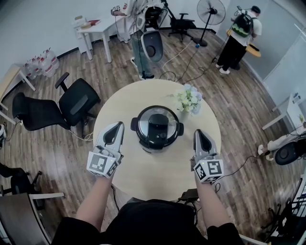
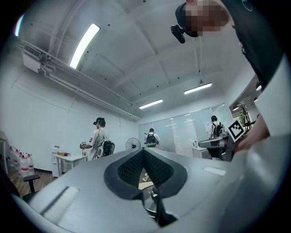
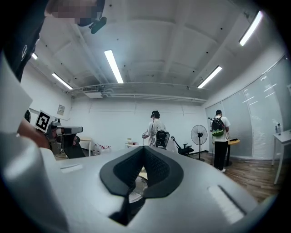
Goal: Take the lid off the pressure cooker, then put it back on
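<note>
**Lid seated on the cooker, both grippers shut and empty beside it**

Nearest the person, the left gripper (image 1: 116, 128) and the right gripper (image 1: 200, 135) hovered over the near half of the round table (image 1: 158, 179). Each pointed roughly level towards 12 o'clock. Both had their jaws pressed fully together with nothing between the pads. Each gripper's own view showed only a sliver of the cooker's rim past the closed tips.

Between and just beyond them stood the pressure cooker (image 1: 138, 125) at the table's centre. The left gripper was at its 8 o'clock and the right at its 4 o'clock, both apart from it. The lid (image 1: 168, 139) sat on the pot, looking level, with its black handle block (image 1: 158, 123) across the middle. A vase of pale flowers (image 1: 188, 99) stood just beside the cooker at its 1 o'clock.

This arrangement fitted two stages equally: a lid waiting to come off, or one already set back down. Closed, empty jaws do not decide it.

In my judgement, any handling of the lid would go best with the jaws opened to span the handle block. The pot should be steadied against twisting, and the flowers kept clear.

Farther off, an office chair (image 1: 76, 101) stood at 10 o'clock and a pedestal fan (image 1: 211, 11) at 1 o'clock.
</note>
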Demonstrator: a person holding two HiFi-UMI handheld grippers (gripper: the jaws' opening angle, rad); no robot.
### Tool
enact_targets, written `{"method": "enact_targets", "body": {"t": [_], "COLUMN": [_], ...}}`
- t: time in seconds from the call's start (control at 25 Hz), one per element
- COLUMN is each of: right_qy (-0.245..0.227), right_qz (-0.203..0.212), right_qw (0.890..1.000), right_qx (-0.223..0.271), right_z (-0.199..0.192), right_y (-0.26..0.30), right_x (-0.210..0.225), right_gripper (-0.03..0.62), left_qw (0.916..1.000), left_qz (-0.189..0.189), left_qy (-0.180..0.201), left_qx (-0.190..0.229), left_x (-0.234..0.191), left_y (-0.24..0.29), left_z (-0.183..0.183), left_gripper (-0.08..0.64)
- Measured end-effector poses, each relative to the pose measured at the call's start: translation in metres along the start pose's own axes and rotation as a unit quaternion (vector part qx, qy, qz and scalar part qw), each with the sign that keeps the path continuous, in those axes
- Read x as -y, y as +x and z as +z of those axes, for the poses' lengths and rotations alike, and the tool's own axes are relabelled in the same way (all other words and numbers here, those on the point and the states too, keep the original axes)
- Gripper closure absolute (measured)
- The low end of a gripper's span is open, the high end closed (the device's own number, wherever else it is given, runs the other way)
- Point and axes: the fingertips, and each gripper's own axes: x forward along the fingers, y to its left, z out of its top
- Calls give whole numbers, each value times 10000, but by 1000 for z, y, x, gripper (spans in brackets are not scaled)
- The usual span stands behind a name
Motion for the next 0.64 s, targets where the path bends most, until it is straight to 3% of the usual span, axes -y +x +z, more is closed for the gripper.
{"method": "enact_targets", "body": {"t": [0.64], "right_qy": [-2], "right_qz": [-89], "right_qw": [9999], "right_qx": [-107], "right_z": [-13], "right_y": [-12], "right_x": [8], "right_gripper": [586], "left_qw": [9998], "left_qz": [102], "left_qy": [-115], "left_qx": [-128], "left_x": [-6], "left_y": [-14], "left_z": [-11], "left_gripper": [560]}}
